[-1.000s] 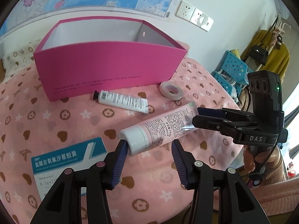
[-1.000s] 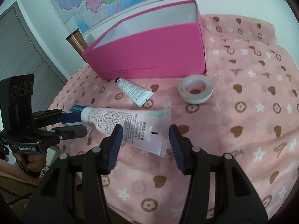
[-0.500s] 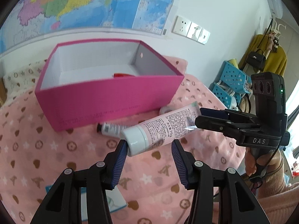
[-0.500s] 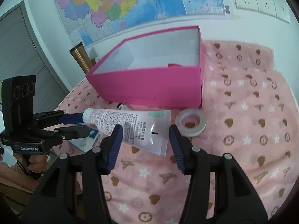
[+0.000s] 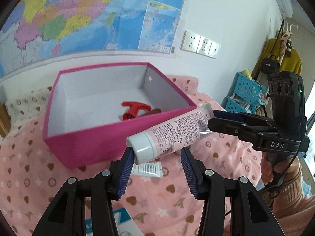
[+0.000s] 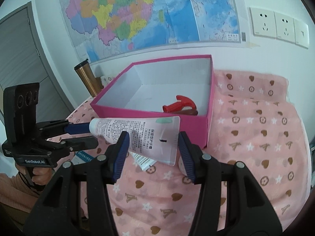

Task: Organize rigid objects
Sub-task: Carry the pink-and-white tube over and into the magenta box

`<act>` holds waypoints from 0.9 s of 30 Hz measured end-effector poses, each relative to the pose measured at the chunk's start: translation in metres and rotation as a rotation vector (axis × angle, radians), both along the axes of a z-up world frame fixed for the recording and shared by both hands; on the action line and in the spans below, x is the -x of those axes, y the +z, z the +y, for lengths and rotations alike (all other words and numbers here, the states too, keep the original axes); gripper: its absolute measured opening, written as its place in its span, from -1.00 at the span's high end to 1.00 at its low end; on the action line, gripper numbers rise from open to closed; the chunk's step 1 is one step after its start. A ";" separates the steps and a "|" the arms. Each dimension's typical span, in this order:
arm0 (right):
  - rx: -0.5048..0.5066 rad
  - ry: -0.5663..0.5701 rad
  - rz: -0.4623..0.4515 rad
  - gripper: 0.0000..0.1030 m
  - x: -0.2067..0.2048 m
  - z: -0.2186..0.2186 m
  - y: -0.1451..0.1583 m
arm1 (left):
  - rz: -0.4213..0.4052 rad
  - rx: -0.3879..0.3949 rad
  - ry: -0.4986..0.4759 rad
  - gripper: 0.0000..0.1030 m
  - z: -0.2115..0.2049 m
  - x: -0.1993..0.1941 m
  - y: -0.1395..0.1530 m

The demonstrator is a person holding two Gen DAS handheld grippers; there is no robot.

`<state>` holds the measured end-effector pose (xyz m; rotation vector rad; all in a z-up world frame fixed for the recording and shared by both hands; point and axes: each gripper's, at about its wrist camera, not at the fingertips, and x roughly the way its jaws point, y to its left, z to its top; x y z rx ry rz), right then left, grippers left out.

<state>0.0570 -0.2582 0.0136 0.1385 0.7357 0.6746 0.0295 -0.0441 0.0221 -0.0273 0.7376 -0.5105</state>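
A pink tube with a white cap (image 5: 169,135) hangs in the air in front of the open pink box (image 5: 94,137). My right gripper (image 6: 153,153) is shut on its flat crimped end (image 6: 157,139). My left gripper (image 5: 155,163) holds the white cap end between its jaws. The box (image 6: 208,118) holds a red-handled item (image 5: 135,109); it also shows in the right wrist view (image 6: 181,104). A small white tube (image 6: 143,160) lies on the pink cloth below the held tube.
A blue and white carton (image 6: 83,155) lies near the front left. A roll of tape (image 6: 182,165) peeks out behind my right finger. A bronze tumbler (image 6: 88,78) stands behind the box. Blue baskets (image 5: 244,96) stand off to the right.
Both grippers have lifted the pink tube off the cloth, up to the box's rim. The inside of the box has come into view.
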 end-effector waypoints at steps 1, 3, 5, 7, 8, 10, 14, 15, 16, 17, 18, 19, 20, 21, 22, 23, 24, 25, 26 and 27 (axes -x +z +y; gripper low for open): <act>-0.002 0.000 -0.003 -0.05 -0.002 0.000 0.002 | -0.006 -0.001 0.000 0.05 0.000 -0.002 0.002; -0.002 -0.002 -0.009 -0.05 -0.005 0.000 0.004 | -0.016 -0.003 0.002 0.05 0.000 -0.004 0.005; -0.002 -0.003 -0.017 -0.05 -0.007 0.001 0.007 | -0.025 -0.006 0.003 0.05 0.000 -0.006 0.008; -0.004 -0.006 -0.019 -0.05 -0.008 0.001 0.008 | -0.025 -0.003 0.002 0.05 0.000 -0.009 0.010; -0.005 -0.006 -0.020 -0.05 -0.010 0.001 0.008 | -0.025 -0.002 0.003 0.05 0.000 -0.011 0.010; -0.007 -0.007 -0.022 -0.05 -0.013 0.000 0.010 | -0.025 0.001 0.005 0.05 0.000 -0.014 0.011; -0.008 -0.009 -0.027 -0.05 -0.019 0.000 0.013 | -0.025 0.002 0.004 0.05 -0.001 -0.021 0.013; -0.008 -0.010 -0.029 -0.05 -0.021 0.000 0.013 | -0.024 0.002 0.004 0.05 -0.001 -0.023 0.012; -0.009 -0.012 -0.030 -0.05 -0.023 0.000 0.014 | -0.024 0.000 0.005 0.05 -0.002 -0.025 0.013; -0.009 -0.013 -0.029 -0.05 -0.025 0.000 0.014 | -0.025 -0.001 0.005 0.05 -0.002 -0.026 0.013; -0.009 -0.015 -0.027 -0.05 -0.027 0.000 0.014 | -0.027 -0.004 0.007 0.05 -0.002 -0.029 0.013; -0.007 -0.016 -0.027 -0.05 -0.030 0.000 0.014 | -0.026 -0.004 0.009 0.05 -0.002 -0.031 0.013; -0.006 -0.016 -0.028 -0.05 -0.032 0.000 0.014 | -0.024 -0.003 0.009 0.05 -0.002 -0.033 0.014; -0.002 -0.018 -0.029 -0.05 -0.035 0.001 0.014 | -0.024 -0.001 0.009 0.05 -0.002 -0.036 0.014; 0.002 -0.020 -0.030 -0.05 -0.037 0.001 0.015 | -0.021 0.002 0.011 0.05 -0.002 -0.039 0.014; 0.001 -0.021 -0.030 -0.05 -0.040 0.001 0.015 | -0.017 0.004 0.012 0.05 -0.002 -0.042 0.014; 0.001 -0.022 -0.029 -0.05 -0.043 0.001 0.015 | -0.016 0.004 0.012 0.05 -0.002 -0.045 0.014; 0.005 -0.024 -0.028 -0.05 -0.046 0.002 0.015 | -0.016 -0.001 0.013 0.05 -0.003 -0.048 0.014; 0.008 -0.026 -0.027 -0.05 -0.048 0.002 0.015 | -0.013 -0.004 0.014 0.05 -0.003 -0.050 0.014; 0.013 -0.031 -0.025 -0.05 -0.052 0.003 0.015 | -0.009 -0.007 0.014 0.05 -0.004 -0.054 0.013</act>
